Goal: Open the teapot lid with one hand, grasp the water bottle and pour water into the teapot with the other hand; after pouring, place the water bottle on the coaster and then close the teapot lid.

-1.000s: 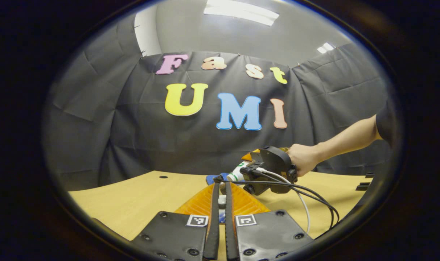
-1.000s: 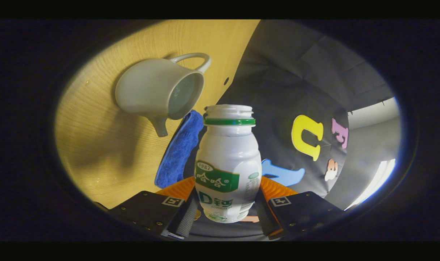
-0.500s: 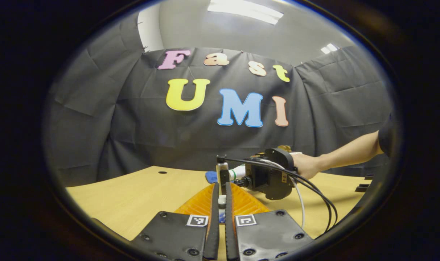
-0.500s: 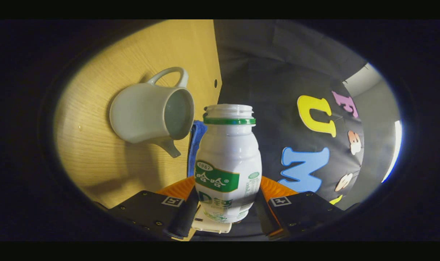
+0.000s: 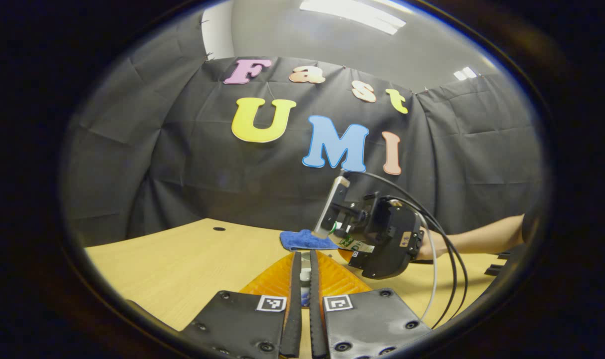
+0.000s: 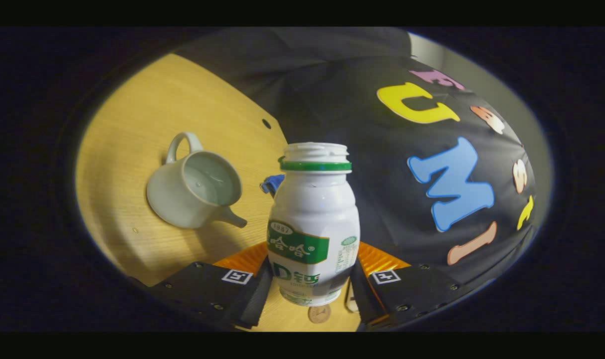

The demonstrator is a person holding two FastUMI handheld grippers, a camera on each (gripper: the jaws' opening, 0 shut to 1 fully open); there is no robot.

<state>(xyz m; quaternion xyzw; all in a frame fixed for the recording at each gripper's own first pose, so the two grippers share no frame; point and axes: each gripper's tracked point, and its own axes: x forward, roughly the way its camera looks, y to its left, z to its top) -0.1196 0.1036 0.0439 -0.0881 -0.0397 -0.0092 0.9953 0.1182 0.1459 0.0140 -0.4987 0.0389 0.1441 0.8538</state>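
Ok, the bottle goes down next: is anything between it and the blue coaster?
Nothing visible. The right gripper holds the bottle close to the coaster, whose top lies bare; the teapot stands off to one side.

We are seeing the left gripper [image 5: 302,279] hovering over the desk [image 5: 182,264], jaws nearly closed on something small and indistinct, while the right gripper [image 5: 377,239] is tilting the water bottle [image 5: 351,242] beside a blue cloth [image 5: 302,240].

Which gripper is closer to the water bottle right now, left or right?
Right. The right gripper is clamped on the water bottle, one finger on each side. The left gripper is apart from it, its fingers nearly together on something small.
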